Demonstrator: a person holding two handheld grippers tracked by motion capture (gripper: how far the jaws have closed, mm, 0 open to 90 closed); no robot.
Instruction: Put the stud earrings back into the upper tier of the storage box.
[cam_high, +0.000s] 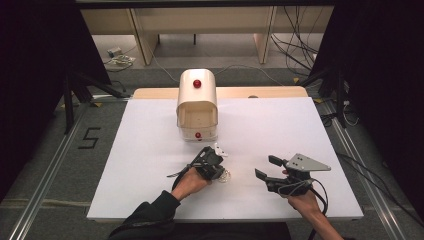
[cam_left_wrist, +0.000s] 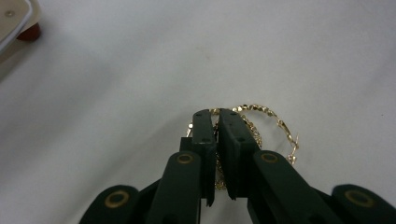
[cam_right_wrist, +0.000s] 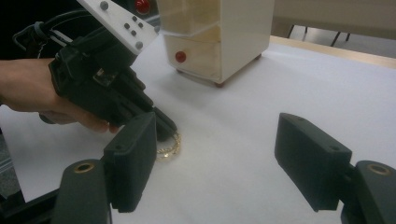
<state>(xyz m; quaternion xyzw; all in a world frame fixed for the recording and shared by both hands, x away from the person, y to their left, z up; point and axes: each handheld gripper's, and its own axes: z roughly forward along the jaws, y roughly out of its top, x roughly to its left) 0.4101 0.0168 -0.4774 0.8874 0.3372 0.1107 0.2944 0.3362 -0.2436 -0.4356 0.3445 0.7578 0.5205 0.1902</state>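
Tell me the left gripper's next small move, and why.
Probably a short, gentle lift. The left gripper has its jaws pinched on the gold hoop jewellery, which lies on the white table. The open cream box stands just beyond.

High view: overhead, facing forward-down, far. Left gripper view: close, down on gold chain. Right gripper view: low, facing white box; shares chain, box.

Gold chain bracelet: coiled loop, lying flat on white worktop, one section clamped between left hand-held gripper jaws.
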